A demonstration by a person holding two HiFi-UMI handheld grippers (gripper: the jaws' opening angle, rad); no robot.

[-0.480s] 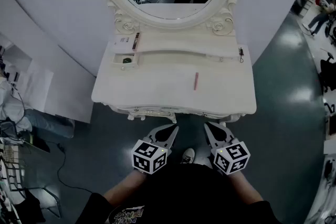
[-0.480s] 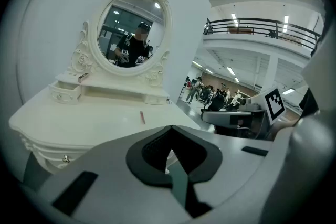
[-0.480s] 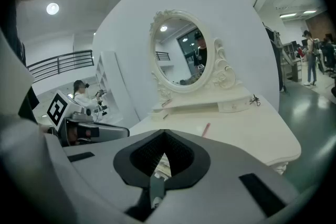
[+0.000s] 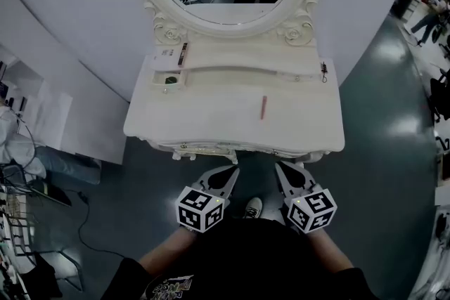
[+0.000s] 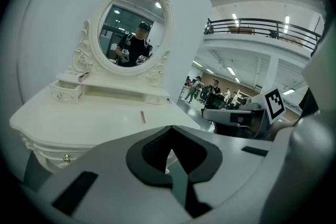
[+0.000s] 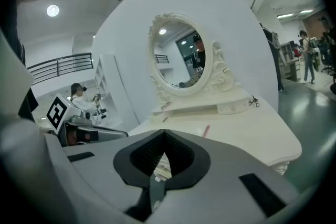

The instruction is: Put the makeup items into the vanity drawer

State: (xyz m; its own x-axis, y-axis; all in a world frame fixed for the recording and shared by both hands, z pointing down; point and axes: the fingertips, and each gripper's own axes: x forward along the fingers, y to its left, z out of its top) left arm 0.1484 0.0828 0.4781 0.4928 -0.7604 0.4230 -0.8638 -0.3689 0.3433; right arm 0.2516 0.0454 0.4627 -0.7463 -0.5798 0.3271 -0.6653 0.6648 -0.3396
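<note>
White hand-held grippers (image 4: 231, 172) (image 4: 277, 168) closed, abreast

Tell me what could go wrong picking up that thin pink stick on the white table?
The thin pink stick lies flat on the white vanity top, so it might roll if nudged.
The left gripper and right gripper are both shut; unless one opens first, it would only push the stick.
The small open drawer at the back left looks narrow, so the stick could catch on its rim.
</note>
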